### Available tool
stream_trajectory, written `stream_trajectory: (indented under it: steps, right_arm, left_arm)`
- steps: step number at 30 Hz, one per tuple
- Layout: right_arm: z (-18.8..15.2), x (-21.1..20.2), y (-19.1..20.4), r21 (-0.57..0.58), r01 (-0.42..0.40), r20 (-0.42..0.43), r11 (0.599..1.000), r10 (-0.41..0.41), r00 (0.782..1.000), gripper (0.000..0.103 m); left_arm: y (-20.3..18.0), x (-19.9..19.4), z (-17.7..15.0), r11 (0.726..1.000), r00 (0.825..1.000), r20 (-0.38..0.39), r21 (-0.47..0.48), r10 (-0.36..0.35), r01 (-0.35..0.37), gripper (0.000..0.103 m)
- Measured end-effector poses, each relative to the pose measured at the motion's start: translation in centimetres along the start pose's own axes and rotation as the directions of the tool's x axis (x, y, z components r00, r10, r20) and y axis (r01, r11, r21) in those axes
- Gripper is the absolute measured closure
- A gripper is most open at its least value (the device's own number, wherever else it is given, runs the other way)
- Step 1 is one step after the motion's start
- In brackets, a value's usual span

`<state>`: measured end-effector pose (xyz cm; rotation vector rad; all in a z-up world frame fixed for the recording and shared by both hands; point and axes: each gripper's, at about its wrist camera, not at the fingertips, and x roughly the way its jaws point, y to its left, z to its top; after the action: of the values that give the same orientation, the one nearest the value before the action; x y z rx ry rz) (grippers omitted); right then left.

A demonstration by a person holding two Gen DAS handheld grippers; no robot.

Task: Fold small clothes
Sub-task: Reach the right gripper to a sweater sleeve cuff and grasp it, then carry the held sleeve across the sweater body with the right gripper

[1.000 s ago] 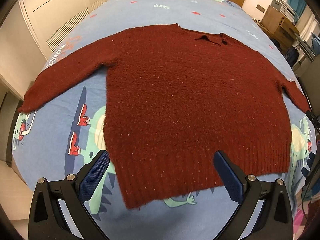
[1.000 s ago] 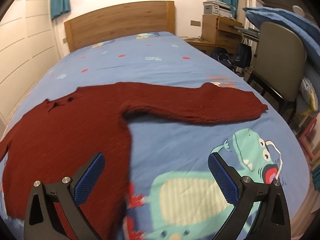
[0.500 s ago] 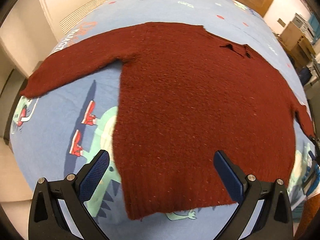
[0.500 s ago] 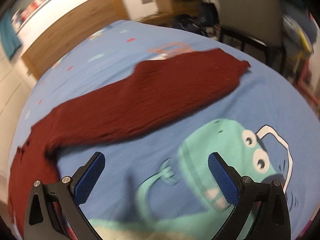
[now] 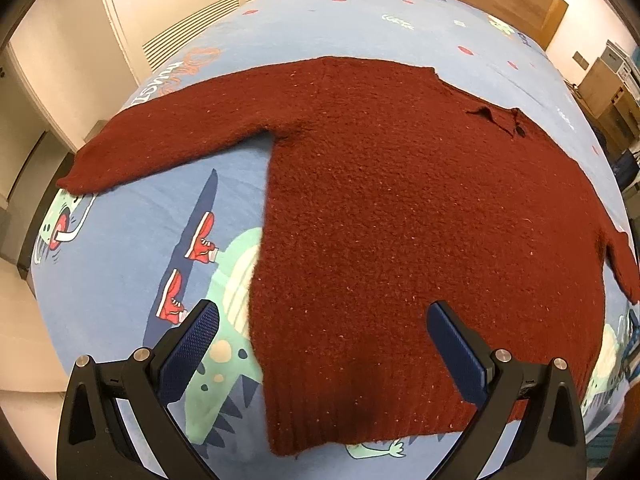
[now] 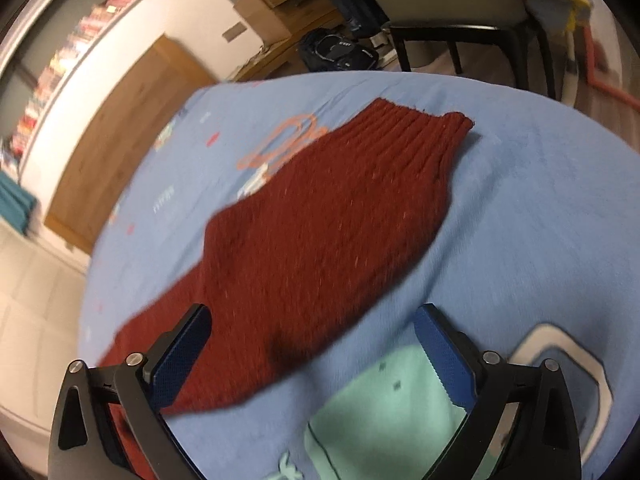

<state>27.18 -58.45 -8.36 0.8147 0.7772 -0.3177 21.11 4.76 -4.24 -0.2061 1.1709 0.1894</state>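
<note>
A dark red knitted sweater [image 5: 400, 208] lies flat on the blue bedspread [image 5: 120, 248], both sleeves spread out. My left gripper [image 5: 320, 344] is open and empty, hovering over the sweater's hem near its left bottom corner. In the right wrist view the sweater's right sleeve [image 6: 320, 248] runs from lower left to its ribbed cuff [image 6: 424, 140]. My right gripper [image 6: 312, 352] is open and empty just above the sleeve's near edge, not touching it.
The bedspread [image 6: 520, 220] carries a green cartoon monster print [image 6: 392, 408]. A wooden headboard [image 6: 132, 128] stands at the far end. A dark chair [image 6: 460, 40], a black bag [image 6: 340, 52] and a wooden desk [image 6: 288, 12] stand beside the bed. White cabinet doors [image 5: 180, 12] line the left.
My right gripper swung right and came in close over the right sleeve. My left gripper moved a little closer to the sweater's hem and left side. Both stayed open.
</note>
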Motion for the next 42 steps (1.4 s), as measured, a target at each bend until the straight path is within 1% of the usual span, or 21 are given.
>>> stream_trajectory:
  steps: [4,8,10,11,13,14,16,18,20,22,27,34,38,42]
  right_arm:
    - [1.2,0.5,-1.0,0.061,-0.033,0.024,0.998,0.031,0.999,0.014]
    - [2.4,0.9,-1.3,0.078,-0.030,0.034,0.996,0.028,0.999,0.025]
    - [2.9,1.1,-1.5,0.088,-0.028,0.038,0.996,0.025,0.999,0.037]
    - [3.4,1.4,-1.7,0.097,-0.029,0.041,0.995,0.025,0.999,0.040]
    - [3.9,1.8,-2.3,0.115,-0.035,0.051,0.993,0.030,0.998,0.052]
    - [4.2,2.0,-2.6,0.125,-0.038,0.055,0.991,0.031,0.998,0.055]
    - [4.5,2.2,-3.1,0.151,-0.051,0.061,0.987,0.042,0.997,0.065]
    - [4.8,2.5,-3.7,0.174,-0.054,0.061,0.983,0.044,0.997,0.079]
    - [5.0,2.6,-4.1,0.194,-0.068,0.061,0.979,0.057,0.997,0.085]
    - [5.2,2.7,-4.2,0.204,-0.076,0.056,0.976,0.066,0.996,0.091]
    - [5.5,2.3,-2.9,0.168,-0.100,0.043,0.981,0.094,0.995,0.094]
    - [5.3,1.0,0.2,0.140,-0.179,0.037,0.974,0.175,0.984,0.095]
    - [4.7,0.3,3.0,0.124,-0.240,0.006,0.963,0.241,0.970,0.095]
    - [3.6,-0.3,6.8,0.099,-0.285,-0.040,0.953,0.290,0.956,0.095]
  left_arm:
    - [0.0,0.4,-0.2,1.000,1.000,-0.006,-0.001,-0.008,0.008,0.001]
    - [-0.1,0.8,-0.2,1.000,1.000,-0.017,-0.009,-0.014,0.014,0.001]
    - [-0.2,1.0,-0.2,1.000,0.999,-0.023,-0.006,-0.022,0.022,0.001]
    - [-0.3,1.1,-0.2,1.000,0.999,-0.025,-0.005,-0.026,0.026,0.001]
    - [-0.2,1.2,-0.1,0.999,0.999,-0.029,-0.010,-0.034,0.034,0.001]
    - [-0.2,1.2,-0.1,0.999,0.999,-0.031,-0.012,-0.034,0.034,0.001]
    - [-0.1,1.3,0.1,0.999,0.999,-0.036,-0.010,-0.033,0.032,0.001]
    - [0.0,1.5,0.2,0.999,0.998,-0.055,-0.011,-0.043,0.042,0.001]
    - [0.3,1.9,0.3,0.998,0.995,-0.082,-0.023,-0.061,0.059,0.001]
    - [0.5,2.1,0.4,0.998,0.994,-0.090,-0.034,-0.064,0.061,0.001]
    - [0.9,2.2,0.3,0.996,0.993,-0.084,-0.050,-0.080,0.076,0.001]
    - [1.2,1.4,0.4,0.994,0.995,-0.045,-0.062,-0.090,0.087,0.001]
    - [1.4,0.9,0.3,0.994,0.995,-0.027,-0.055,-0.099,0.098,0.001]
    - [2.3,0.6,-0.1,0.992,0.993,-0.030,-0.058,-0.118,0.117,0.001]
